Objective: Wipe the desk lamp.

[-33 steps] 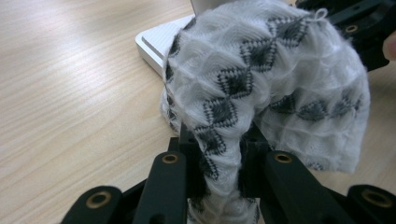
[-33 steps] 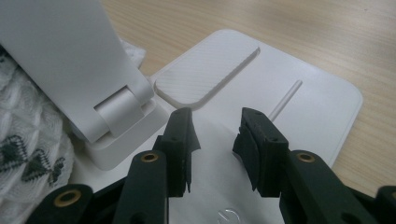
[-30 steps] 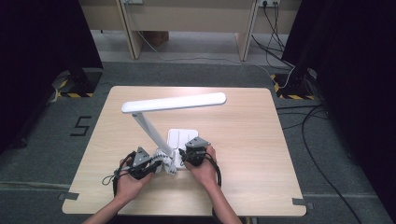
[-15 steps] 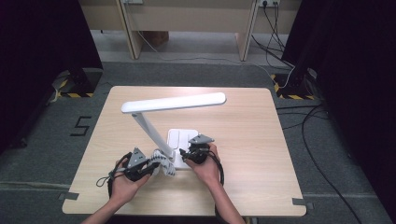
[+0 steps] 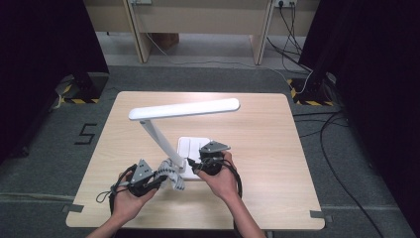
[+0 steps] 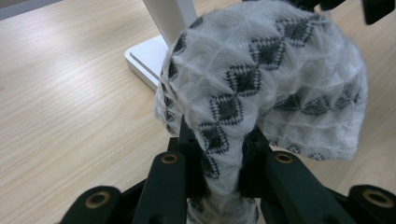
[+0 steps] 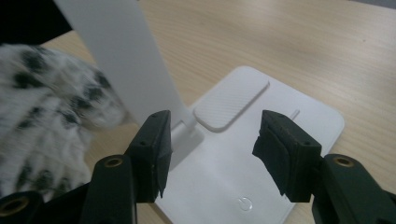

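The knitted white sock with black diamonds (image 6: 261,88) is hanging just beside the near corner of the white desk lamp's base (image 7: 261,154) — the left gripper (image 5: 148,179) is clamping it tight. The right gripper (image 7: 210,149), jaws having just been opening and now wide with nothing between them, is hovering over that base on the wooden table (image 5: 277,148).

A "5" (image 5: 87,134) is marked on the grey floor (image 5: 49,148).
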The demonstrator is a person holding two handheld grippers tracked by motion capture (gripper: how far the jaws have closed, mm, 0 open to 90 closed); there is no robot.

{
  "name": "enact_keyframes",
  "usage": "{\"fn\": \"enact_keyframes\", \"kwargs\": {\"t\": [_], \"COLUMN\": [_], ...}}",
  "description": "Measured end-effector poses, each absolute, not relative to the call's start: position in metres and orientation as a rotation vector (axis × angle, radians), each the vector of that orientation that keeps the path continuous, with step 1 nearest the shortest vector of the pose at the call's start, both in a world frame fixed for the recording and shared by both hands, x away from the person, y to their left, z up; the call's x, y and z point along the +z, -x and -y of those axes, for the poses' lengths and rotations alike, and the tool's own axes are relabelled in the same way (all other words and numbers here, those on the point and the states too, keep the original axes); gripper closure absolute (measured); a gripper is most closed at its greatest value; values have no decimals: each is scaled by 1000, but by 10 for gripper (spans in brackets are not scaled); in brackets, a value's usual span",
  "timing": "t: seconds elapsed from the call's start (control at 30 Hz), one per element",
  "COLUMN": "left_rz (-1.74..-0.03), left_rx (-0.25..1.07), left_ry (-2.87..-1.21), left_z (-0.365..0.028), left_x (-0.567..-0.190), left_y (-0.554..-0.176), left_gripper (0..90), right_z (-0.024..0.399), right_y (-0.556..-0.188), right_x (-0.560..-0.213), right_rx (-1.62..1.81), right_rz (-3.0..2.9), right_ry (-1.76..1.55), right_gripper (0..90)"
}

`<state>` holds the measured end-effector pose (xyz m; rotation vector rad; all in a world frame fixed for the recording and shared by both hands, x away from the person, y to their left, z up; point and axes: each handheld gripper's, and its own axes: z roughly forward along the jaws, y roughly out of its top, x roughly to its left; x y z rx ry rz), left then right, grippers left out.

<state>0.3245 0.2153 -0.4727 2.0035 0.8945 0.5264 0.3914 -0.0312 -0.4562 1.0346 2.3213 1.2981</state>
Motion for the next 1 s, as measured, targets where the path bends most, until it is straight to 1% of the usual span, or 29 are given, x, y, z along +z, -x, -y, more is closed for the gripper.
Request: {"fn": "enact_keyframes", "kwargs": {"t": [0.23, 0.4, 0.63, 0.83, 0.9, 1.0], "left_rz": [-871, -851, -852, -843, -837, -823], "left_rx": [518, 510, 511, 516, 517, 526], "left_ry": [-2016, -2020, -2014, -2027, -2021, -2010], "left_z": [-209, -205, -203, -199, -198, -195], "left_x": [-474, -473, -472, -470, -469, -468], "left_y": [-321, -319, -321, -322, -323, -322], "left_gripper": [753, 753, 753, 752, 752, 751], "right_z": [26, 21, 18, 8, 6, 8], "right_y": [-372, -357, -342, -338, -339, -340], "right_x": [-433, -422, -418, -425, -427, -432], "right_rx": [1376, 1426, 1439, 1427, 1404, 1378], "right_rz": [-2331, -2365, -2414, -2471, -2487, -2499], "right_ry": [-960, -905, -865, -826, -817, -820], "right_gripper": [485, 486, 484, 485, 509, 627]}}
